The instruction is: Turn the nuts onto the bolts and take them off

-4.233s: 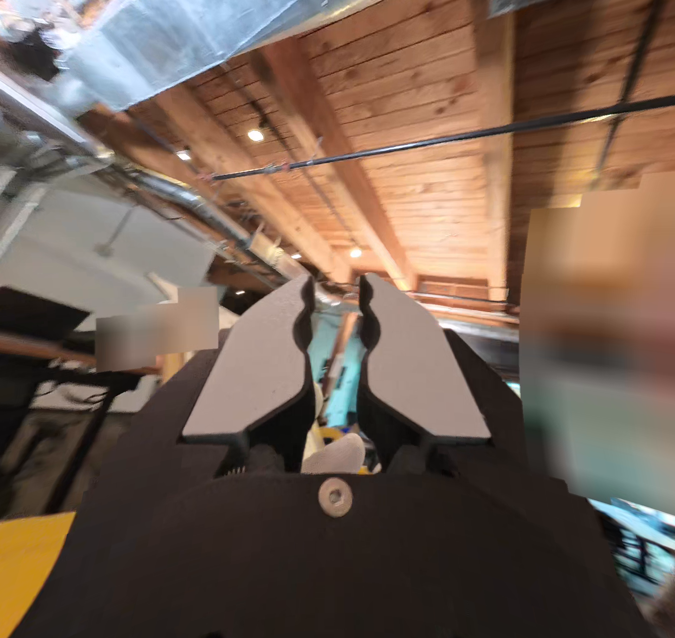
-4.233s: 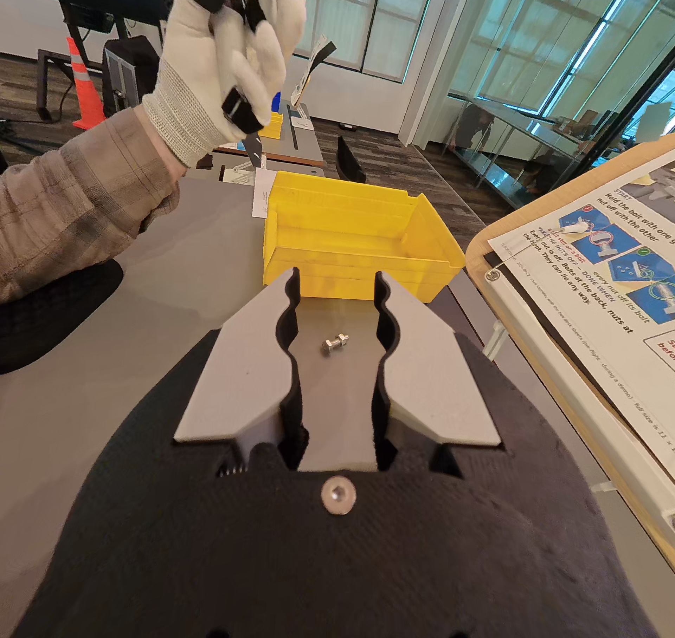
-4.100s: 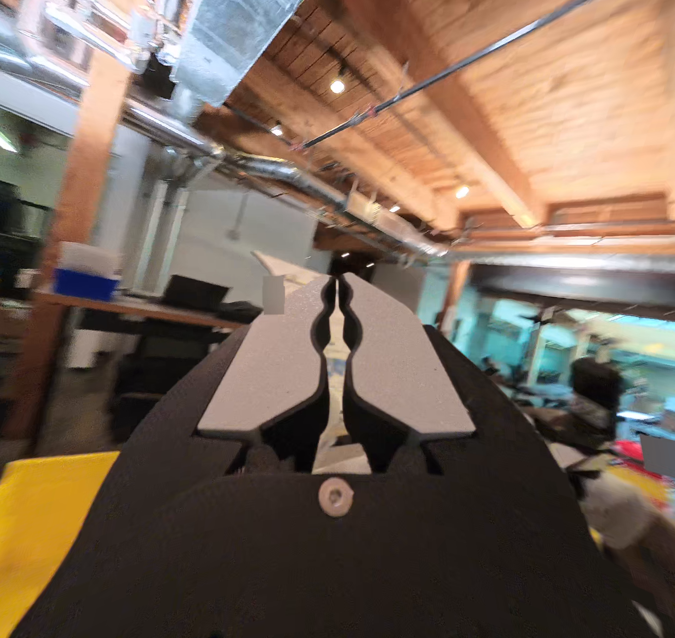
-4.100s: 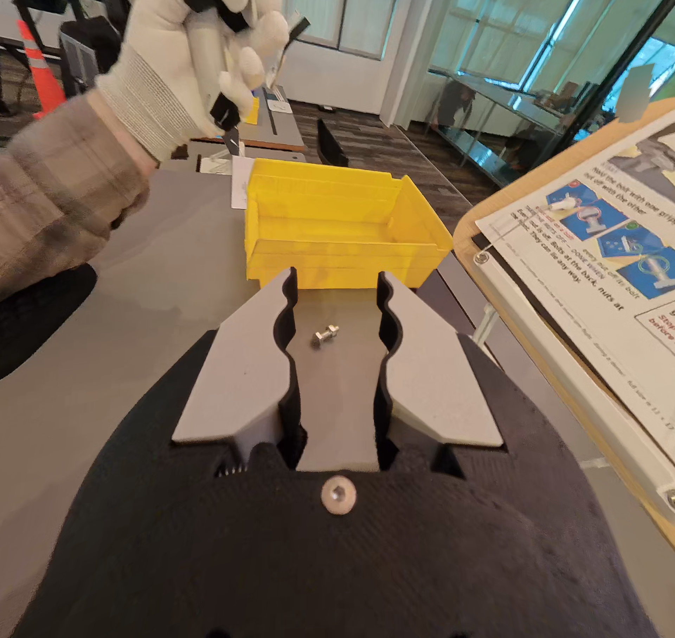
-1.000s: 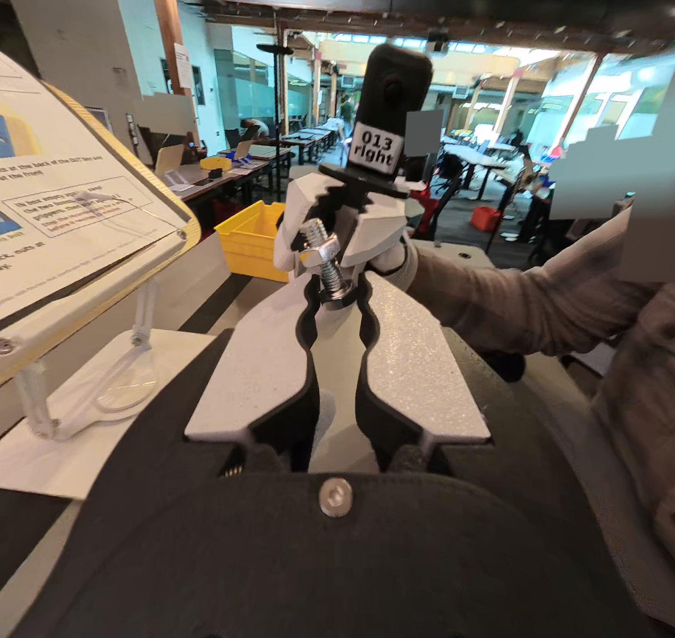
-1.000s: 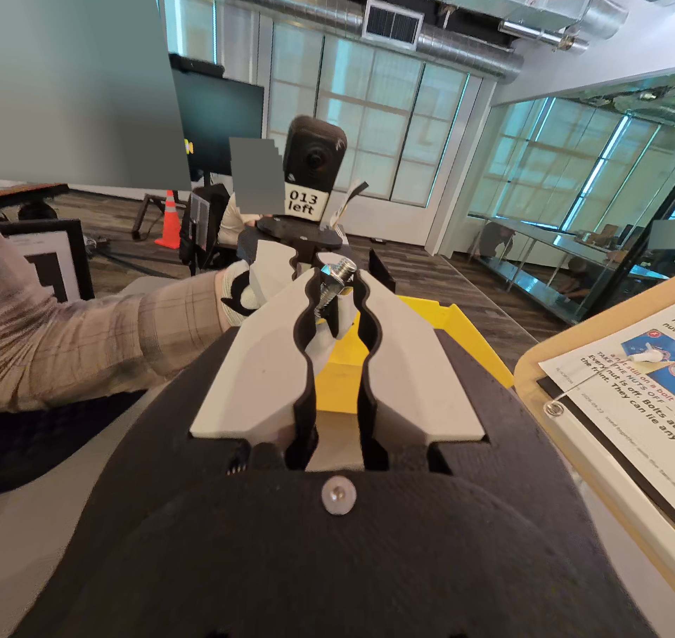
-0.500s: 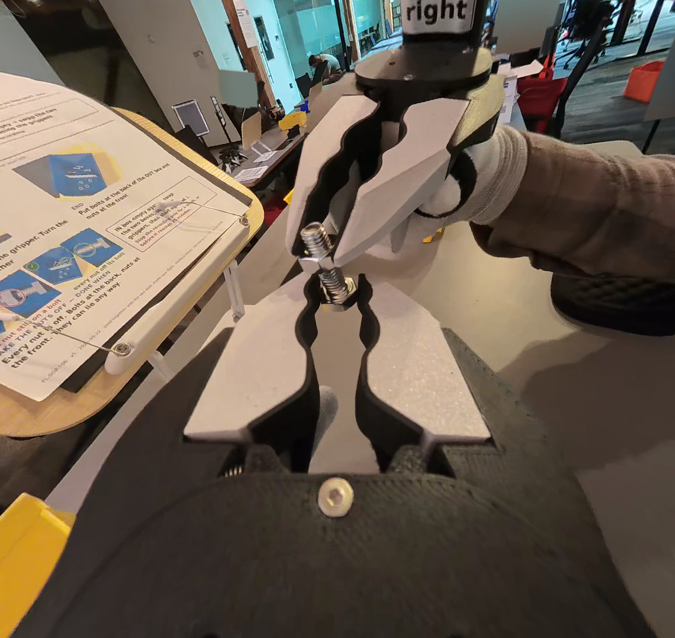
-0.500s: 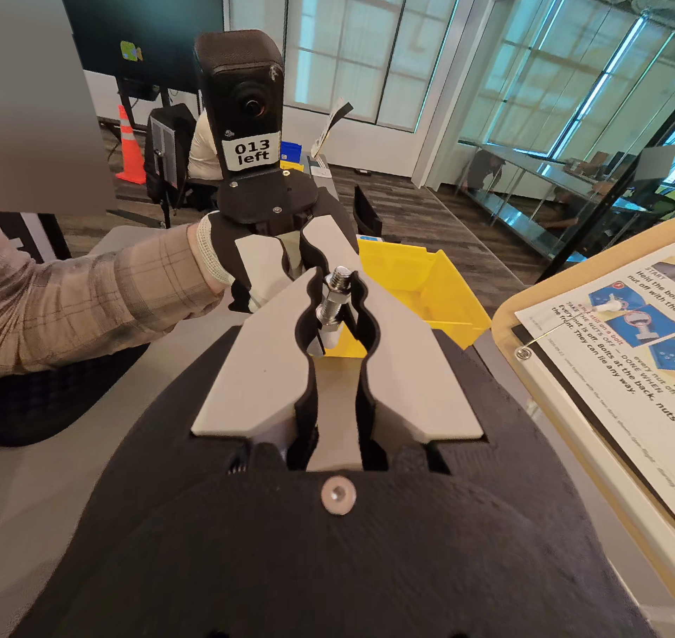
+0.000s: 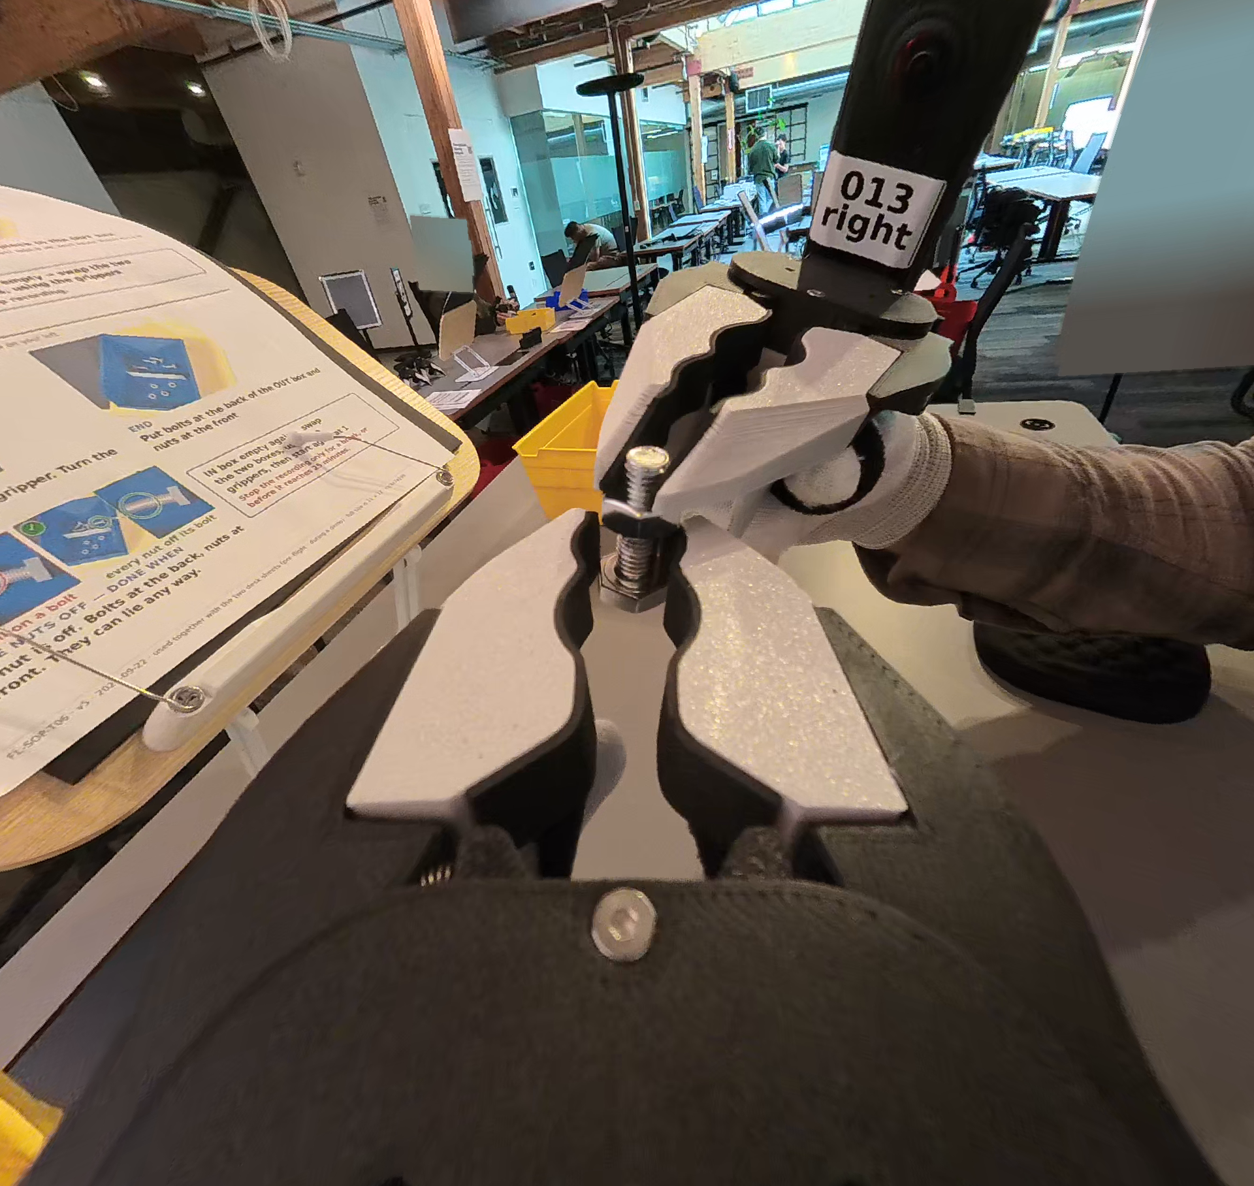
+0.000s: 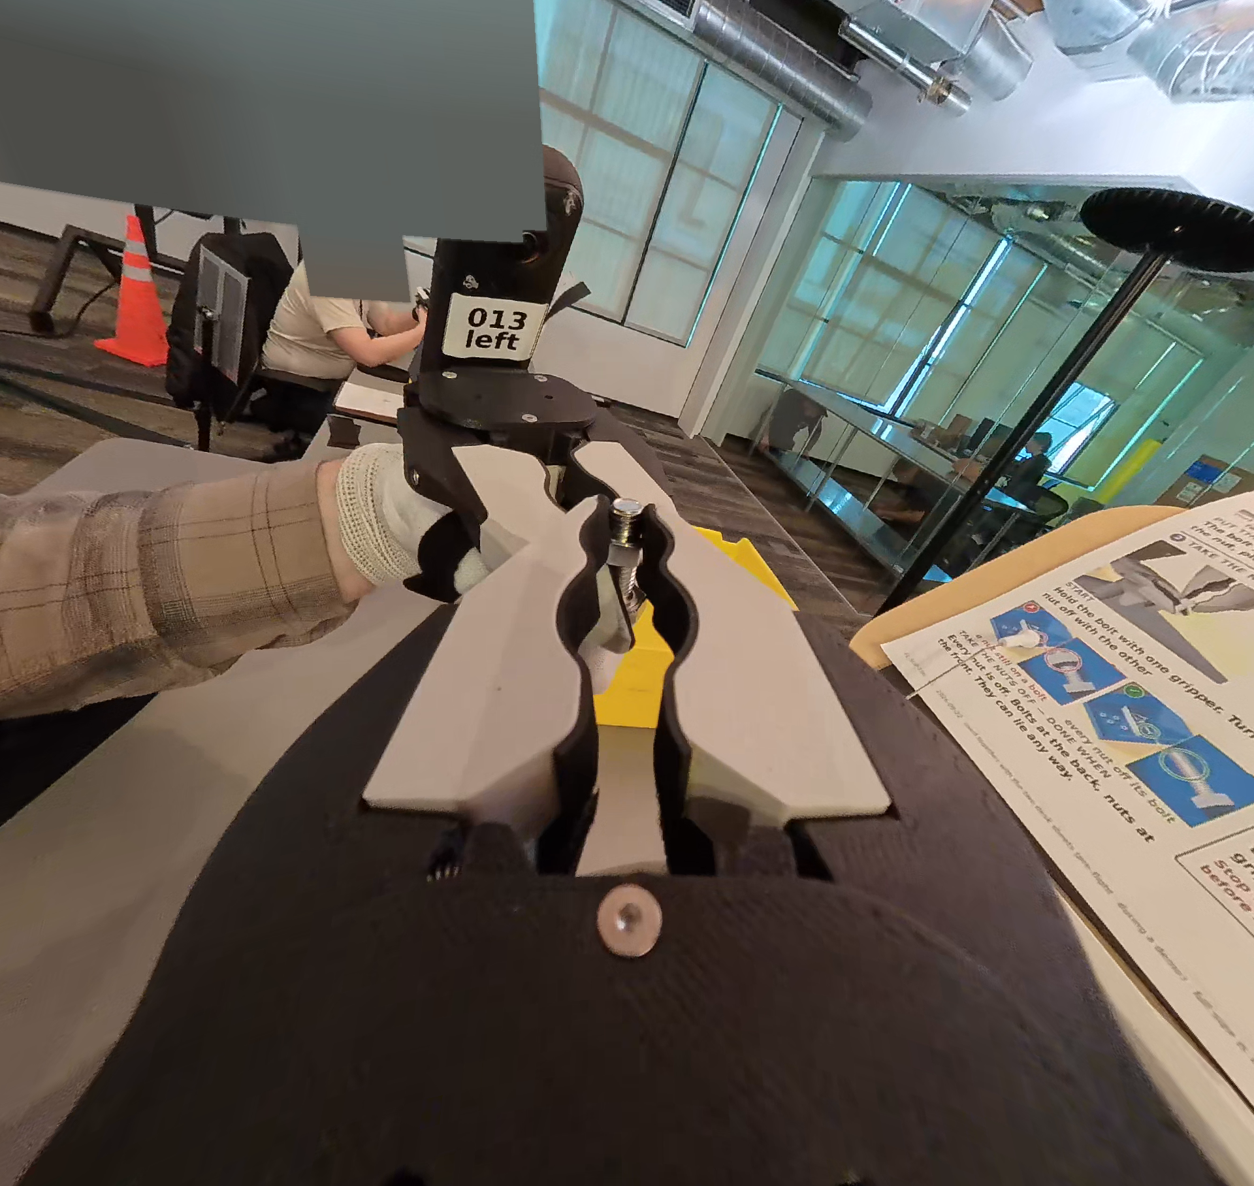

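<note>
A silver bolt (image 9: 634, 560) stands upright in the air above the grey table (image 9: 1018, 828). My left gripper (image 9: 630, 534) is shut on the bolt's head at the bottom. A nut (image 9: 634, 512) sits partway up the thread. My right gripper (image 9: 638, 495) comes in from the upper right and is shut on the nut. In the right wrist view the right gripper (image 10: 624, 515) clasps the nut (image 10: 621, 553) at its tips, with the bolt's end (image 10: 625, 509) poking out above. The left gripper's fingers (image 10: 505, 482) show behind it.
A yellow bin (image 9: 563, 448) stands on the table beyond the grippers and also shows in the right wrist view (image 10: 628, 685). A tilted wooden board with an instruction sheet (image 9: 203, 448) stands beside them. A black round pad (image 9: 1086, 672) lies under the sleeved arm. Only a small space, under 4 cm, lies between the two pairs of fingers.
About four seconds ago the bolt with its nut lay on the table and both grippers were empty. Now both hold it in the air. In the last second the right gripper has swung around the bolt.
</note>
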`<state>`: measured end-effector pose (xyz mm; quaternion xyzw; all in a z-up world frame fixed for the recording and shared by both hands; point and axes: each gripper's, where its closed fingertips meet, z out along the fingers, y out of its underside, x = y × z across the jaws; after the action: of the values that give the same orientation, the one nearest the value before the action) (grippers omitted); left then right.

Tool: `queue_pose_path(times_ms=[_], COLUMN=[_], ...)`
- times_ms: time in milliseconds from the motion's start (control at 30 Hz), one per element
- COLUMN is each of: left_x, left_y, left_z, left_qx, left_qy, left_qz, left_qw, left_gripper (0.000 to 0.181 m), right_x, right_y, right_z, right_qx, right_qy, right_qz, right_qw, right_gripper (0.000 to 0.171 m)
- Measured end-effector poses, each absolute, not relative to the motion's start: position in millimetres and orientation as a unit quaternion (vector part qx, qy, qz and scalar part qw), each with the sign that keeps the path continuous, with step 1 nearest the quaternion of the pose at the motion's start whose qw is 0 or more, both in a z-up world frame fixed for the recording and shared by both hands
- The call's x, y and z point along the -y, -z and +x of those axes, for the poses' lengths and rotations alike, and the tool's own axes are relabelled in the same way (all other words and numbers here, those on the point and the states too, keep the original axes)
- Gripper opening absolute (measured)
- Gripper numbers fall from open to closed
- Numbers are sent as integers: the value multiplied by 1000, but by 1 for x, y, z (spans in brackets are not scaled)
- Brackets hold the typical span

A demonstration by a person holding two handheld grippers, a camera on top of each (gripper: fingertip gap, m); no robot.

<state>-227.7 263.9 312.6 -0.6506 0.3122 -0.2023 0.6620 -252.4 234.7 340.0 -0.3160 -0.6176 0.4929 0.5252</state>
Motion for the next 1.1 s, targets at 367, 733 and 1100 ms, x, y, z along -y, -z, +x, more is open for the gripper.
queue_pose_path(times_ms=[367,733,1100], left_x=[-268,-280,-288], left_y=[-315,-308,-312], left_z=[-232,-226,-202], left_qx=[-307,-305,-322], left_qy=[160,141,156], left_qz=[-655,-662,-628], left_qw=[672,670,691], left_gripper=[16,84,9], right_x=[-239,-239,-265], right_y=[-342,-356,-372], right_z=[-254,-249,-235], right_qx=[601,572,538], right_qy=[-518,-560,-558], right_qz=[-331,-328,-342], right_qw=[511,502,531], right_gripper=[7,7,7])
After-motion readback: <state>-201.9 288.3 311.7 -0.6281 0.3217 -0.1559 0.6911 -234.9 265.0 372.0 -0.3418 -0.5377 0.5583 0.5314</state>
